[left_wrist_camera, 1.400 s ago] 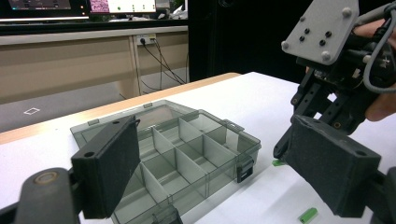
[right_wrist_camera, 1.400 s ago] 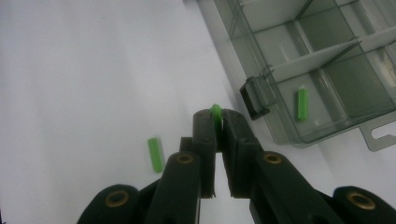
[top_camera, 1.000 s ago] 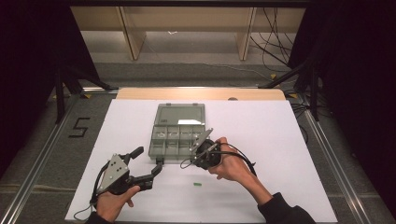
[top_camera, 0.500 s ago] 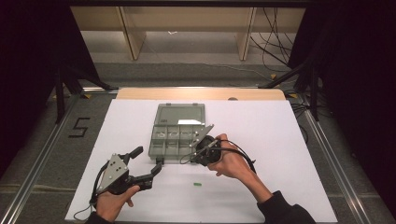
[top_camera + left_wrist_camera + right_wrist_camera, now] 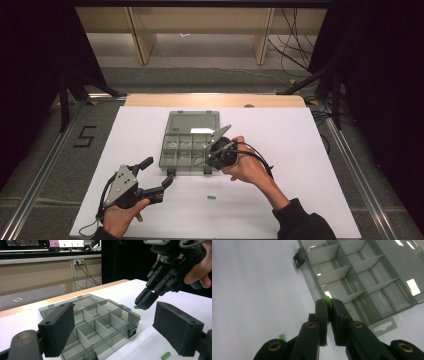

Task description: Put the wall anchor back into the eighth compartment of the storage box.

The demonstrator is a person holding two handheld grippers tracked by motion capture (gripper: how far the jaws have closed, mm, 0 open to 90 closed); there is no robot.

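A clear grey organizer box (image 5: 190,142) lies open on the white table, its divided compartments (image 5: 100,322) (image 5: 362,277) looking empty. My right gripper (image 5: 206,158) (image 5: 147,300) (image 5: 329,305) hovers just above the box's near right corner, shut on a small green piece (image 5: 327,300) (image 5: 137,306) that pokes out of its tips. My left gripper (image 5: 158,171) (image 5: 117,332) rests low on the table at the box's near left side, open, with nothing between its pads. A second small green piece (image 5: 211,197) (image 5: 165,355) (image 5: 282,336) lies loose on the table in front of the box.
The box's lid (image 5: 192,121) lies flat behind the compartments. The white table sheet (image 5: 310,165) stretches bare to the right. Wooden shelf legs (image 5: 140,40) and cables (image 5: 295,30) stand beyond the table's far edge.
The right gripper has edged slightly toward the box with the green piece still in it. The left gripper has stayed in place.
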